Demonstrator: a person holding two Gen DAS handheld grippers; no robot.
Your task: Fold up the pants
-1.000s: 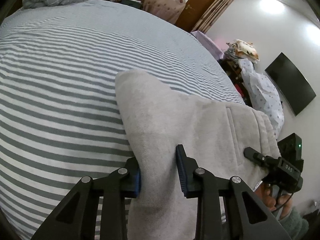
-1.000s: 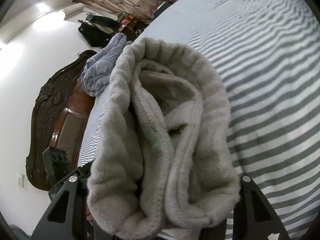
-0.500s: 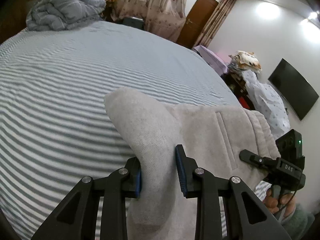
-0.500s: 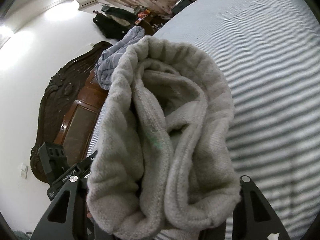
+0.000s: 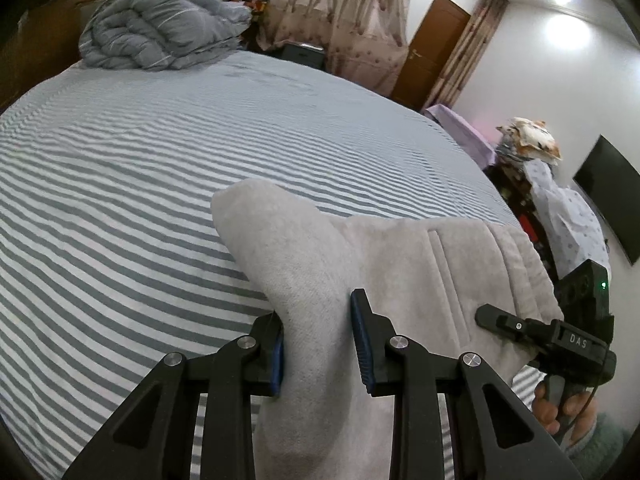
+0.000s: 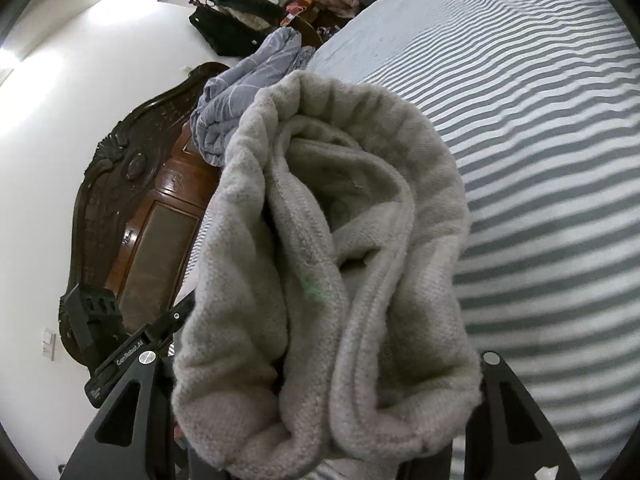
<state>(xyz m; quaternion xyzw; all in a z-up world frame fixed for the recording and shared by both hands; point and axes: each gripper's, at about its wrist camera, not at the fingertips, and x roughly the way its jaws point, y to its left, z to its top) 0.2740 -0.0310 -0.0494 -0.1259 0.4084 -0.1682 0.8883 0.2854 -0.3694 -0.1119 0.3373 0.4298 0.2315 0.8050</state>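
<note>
The light grey fleece pants (image 5: 400, 272) hang in the air above the striped bed (image 5: 120, 208), held by both grippers. My left gripper (image 5: 318, 340) is shut on a thick fold of the pants near the crotch. The right gripper (image 5: 516, 326) shows at the right of the left wrist view, at the waistband end. In the right wrist view the bunched waistband (image 6: 332, 264) fills the middle and hides my right gripper's fingertips; it is shut on that waistband. The left gripper (image 6: 132, 352) shows at the lower left there.
A crumpled grey duvet (image 5: 160, 36) lies at the head of the bed by a dark wooden headboard (image 6: 132, 208). A door (image 5: 432, 44), curtains (image 5: 340, 12), a wall television (image 5: 612, 204) and piled clothes (image 5: 560, 208) stand beyond the bed's far side.
Both grippers have lifted the pants higher off the bed, and the views tilt up, so more of the duvet, headboard and room shows.
</note>
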